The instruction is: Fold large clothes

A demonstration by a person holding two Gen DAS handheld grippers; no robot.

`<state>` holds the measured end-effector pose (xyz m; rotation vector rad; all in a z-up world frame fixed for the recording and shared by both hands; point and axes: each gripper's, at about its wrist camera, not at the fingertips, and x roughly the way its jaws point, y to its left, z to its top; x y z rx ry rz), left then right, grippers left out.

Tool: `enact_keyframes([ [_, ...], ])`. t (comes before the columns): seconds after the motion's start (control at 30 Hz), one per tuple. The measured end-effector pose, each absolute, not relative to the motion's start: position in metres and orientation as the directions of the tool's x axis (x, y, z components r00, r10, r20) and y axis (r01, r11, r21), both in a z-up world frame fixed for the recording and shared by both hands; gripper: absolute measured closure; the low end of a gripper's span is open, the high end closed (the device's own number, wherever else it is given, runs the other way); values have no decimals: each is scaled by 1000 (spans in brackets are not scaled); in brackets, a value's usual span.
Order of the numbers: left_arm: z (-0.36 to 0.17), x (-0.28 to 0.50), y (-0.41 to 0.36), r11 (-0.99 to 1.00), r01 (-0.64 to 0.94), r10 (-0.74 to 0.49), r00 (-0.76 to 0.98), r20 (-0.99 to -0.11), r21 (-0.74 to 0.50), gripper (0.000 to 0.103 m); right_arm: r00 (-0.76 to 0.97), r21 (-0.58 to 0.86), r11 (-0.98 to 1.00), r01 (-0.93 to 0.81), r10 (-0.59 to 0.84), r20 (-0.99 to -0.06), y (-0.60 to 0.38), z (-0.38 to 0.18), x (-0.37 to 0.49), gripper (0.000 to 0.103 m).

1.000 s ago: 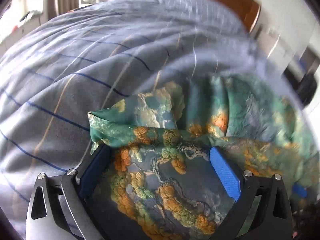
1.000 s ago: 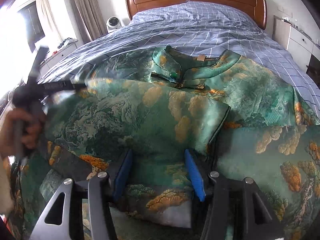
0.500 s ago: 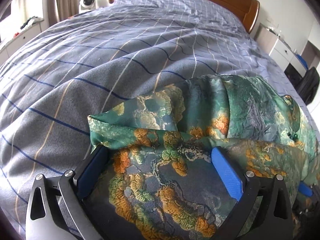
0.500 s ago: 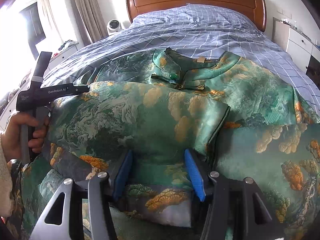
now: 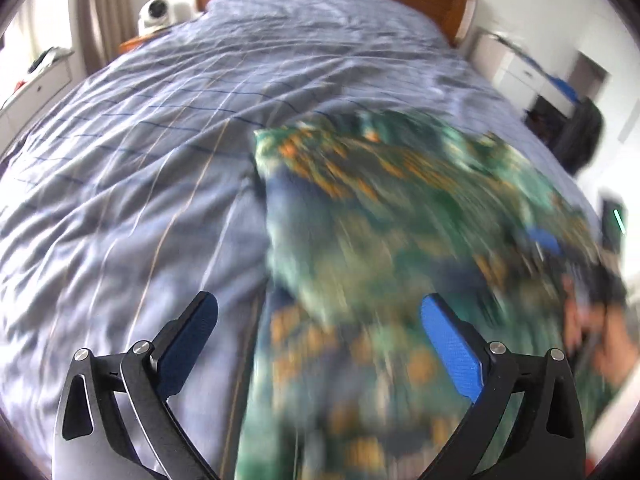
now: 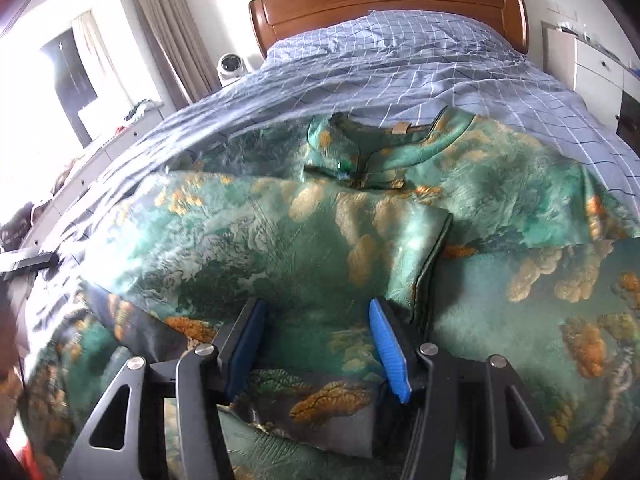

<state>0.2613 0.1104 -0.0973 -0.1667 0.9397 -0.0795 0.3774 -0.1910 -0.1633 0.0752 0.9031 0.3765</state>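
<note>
Dress (image 6: 304, 248), green silky fabric with gold-orange cloud print, lies spread on the bed (image 6: 440, 68), over a blue checked cover. Collar (image 6: 360, 148) points toward the wooden headboard (image 6: 384, 4). One flap is folded across the middle, its dark-piped edge running down just right of the right gripper (image 6: 316, 344).

Right gripper: blue pads straddle a fold of the dress at the near edge. Jaws are opening; fabric sits between them, but I cannot tell if the pads still press on it.

Left gripper (image 5: 320, 344): fingers wide apart, nothing between them. Left pad over bare cover, right pad over the dress (image 5: 400, 240). This view is heavily motion-blurred. The dress here lies as a long strip from the near edge up to a corner mid-bed. At the right edge, a blurred hand (image 5: 600, 336) and a bit of blue, likely the other gripper's pad.

In the right wrist view, a dark bar at far left edge, partly blurred, probably the left gripper's body.

White camera (image 6: 230, 66) sits beside the headboard, curtain (image 6: 168, 28) behind it. White drawers (image 6: 600, 68) on the right.
</note>
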Motion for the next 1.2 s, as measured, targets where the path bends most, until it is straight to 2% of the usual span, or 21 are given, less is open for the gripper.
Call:
enact_keyframes([
  [0.07,-93,232,108,987,34,-146,594,-791,-156,1,572,227,939,-258,338,-747,-194,-145,370,31],
  [0.13,-94,194,108,992,46,-123,603,-788,-120,1,600,226,940,-254,336,-726,-197,-122,354,27],
  [0.23,-106,156,110,991,14,-115,590,-799,-132,1,647,194,935,-297,346,-680,-205,-85,309,24],
  [0.4,-118,112,105,984,-14,-137,572,-809,-177,1,684,99,962,-255,252,-685,-239,-72,231,24],
  [0.57,-102,98,91,994,76,-107,575,-811,-77,1,686,10,987,-161,120,-717,-280,-78,168,24],
  [0.73,-100,98,95,998,55,-48,564,-824,-21,1,676,-39,995,-87,30,-736,-319,-79,123,24],
  [0.87,-100,85,112,996,16,-77,571,-817,-83,1,635,-15,1000,-9,-6,-772,-348,-93,102,24],
  [1.0,-112,74,153,983,-87,-86,544,-835,-159,1,602,42,997,65,-5,-799,-377,-101,79,24],
  [1.2,-141,78,186,928,-156,-214,521,-826,-339,1,525,94,993,69,44,-850,-403,-115,51,24],
])
